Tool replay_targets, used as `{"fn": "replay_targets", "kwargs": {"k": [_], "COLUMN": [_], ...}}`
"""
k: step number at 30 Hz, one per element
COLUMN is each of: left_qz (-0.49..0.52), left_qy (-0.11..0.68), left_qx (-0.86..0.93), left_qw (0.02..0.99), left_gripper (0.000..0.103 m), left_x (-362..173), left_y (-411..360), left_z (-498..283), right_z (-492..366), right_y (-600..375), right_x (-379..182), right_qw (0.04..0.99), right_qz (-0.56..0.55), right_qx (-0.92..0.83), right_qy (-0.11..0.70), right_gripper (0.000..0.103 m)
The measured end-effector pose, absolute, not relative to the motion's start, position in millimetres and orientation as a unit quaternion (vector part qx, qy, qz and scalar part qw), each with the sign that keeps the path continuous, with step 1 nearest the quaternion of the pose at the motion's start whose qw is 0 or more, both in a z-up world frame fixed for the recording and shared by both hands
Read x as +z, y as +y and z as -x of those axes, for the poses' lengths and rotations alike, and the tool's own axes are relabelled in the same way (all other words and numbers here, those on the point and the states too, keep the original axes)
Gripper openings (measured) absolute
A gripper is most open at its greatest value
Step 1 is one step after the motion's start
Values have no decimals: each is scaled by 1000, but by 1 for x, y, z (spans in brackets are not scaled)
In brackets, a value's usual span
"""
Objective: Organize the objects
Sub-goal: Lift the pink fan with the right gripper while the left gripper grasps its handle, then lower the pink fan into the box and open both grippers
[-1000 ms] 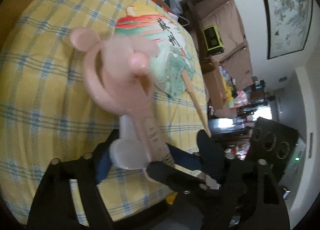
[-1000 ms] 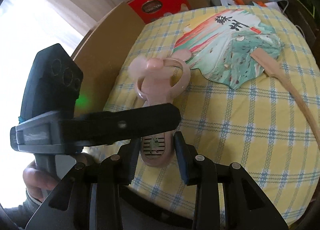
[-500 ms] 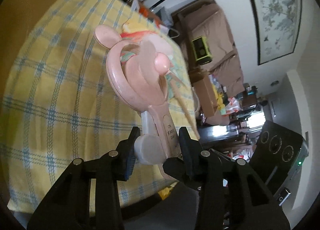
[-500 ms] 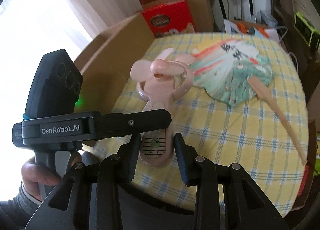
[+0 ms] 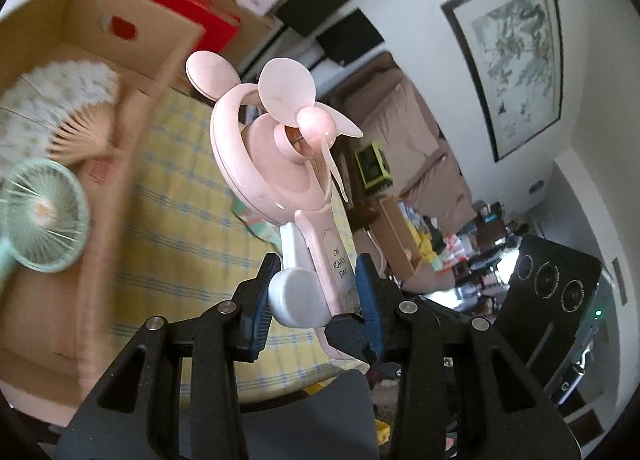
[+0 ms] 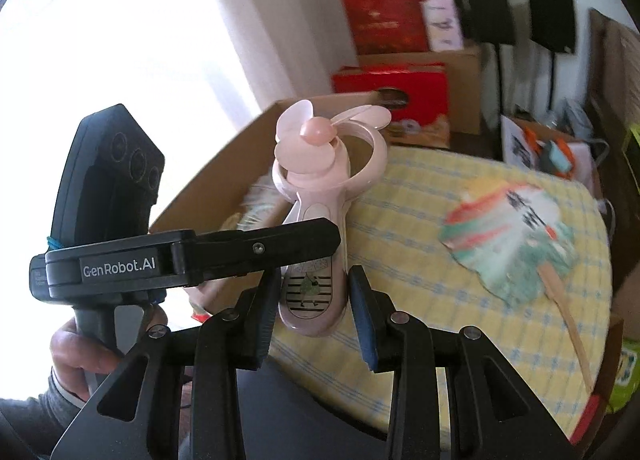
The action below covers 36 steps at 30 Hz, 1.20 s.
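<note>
A pink handheld fan (image 5: 276,163) with round mouse ears is held up in the air above the yellow checked tablecloth (image 5: 176,219). My left gripper (image 5: 316,300) is shut on its handle, just above the white base knob. My right gripper (image 6: 314,312) is shut on the lower handle of the pink fan (image 6: 320,187), across the other pair of sides. In the right wrist view a finger (image 6: 280,240) of the left gripper crosses in front of the handle, and a hand (image 6: 76,352) holds that gripper. The fan's head points toward an open cardboard box (image 5: 120,35).
The box holds a pale folding fan (image 5: 60,107) and a mint green handheld fan (image 5: 44,215). A painted paddle fan (image 6: 516,236) with a wooden handle lies on the tablecloth (image 6: 440,300) to the right. Red boxes (image 6: 392,87) and cartons are stacked behind the table.
The left jaws closed on the pink fan's handle. Both grippers then lifted the fan off the tablecloth and swung it toward the cardboard box, which has come into view.
</note>
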<state>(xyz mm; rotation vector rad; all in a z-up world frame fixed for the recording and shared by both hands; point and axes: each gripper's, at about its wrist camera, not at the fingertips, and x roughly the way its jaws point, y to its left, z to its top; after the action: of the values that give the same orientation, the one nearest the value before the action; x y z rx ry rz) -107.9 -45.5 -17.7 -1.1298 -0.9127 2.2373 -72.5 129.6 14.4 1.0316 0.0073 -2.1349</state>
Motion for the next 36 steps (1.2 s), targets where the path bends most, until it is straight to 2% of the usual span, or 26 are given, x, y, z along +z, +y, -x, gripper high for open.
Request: {"fn": "replay_targets", "kwargs": {"k": [8, 17, 25, 36], "left_qz": [395, 400, 385, 400], "left_qy": [-359, -386, -364, -307], "left_qx": [827, 823, 843, 862], "left_qw": [173, 121, 98, 58], "left_gripper": [35, 36, 33, 37], "left_x": [-19, -53, -56, -60], "left_y": [-126, -194, -205, -204], "left_z": [99, 81, 69, 49], "right_z": [74, 75, 78, 73], "right_y": [40, -28, -43, -56], "right_x": [14, -15, -26, -39], "right_qw": [429, 473, 487, 502], "right_qz": [-411, -450, -454, -473], "right_qx": [-804, -756, -743, -718], "right_qy": [35, 57, 71, 94], "right_gripper": [35, 35, 35, 35]}}
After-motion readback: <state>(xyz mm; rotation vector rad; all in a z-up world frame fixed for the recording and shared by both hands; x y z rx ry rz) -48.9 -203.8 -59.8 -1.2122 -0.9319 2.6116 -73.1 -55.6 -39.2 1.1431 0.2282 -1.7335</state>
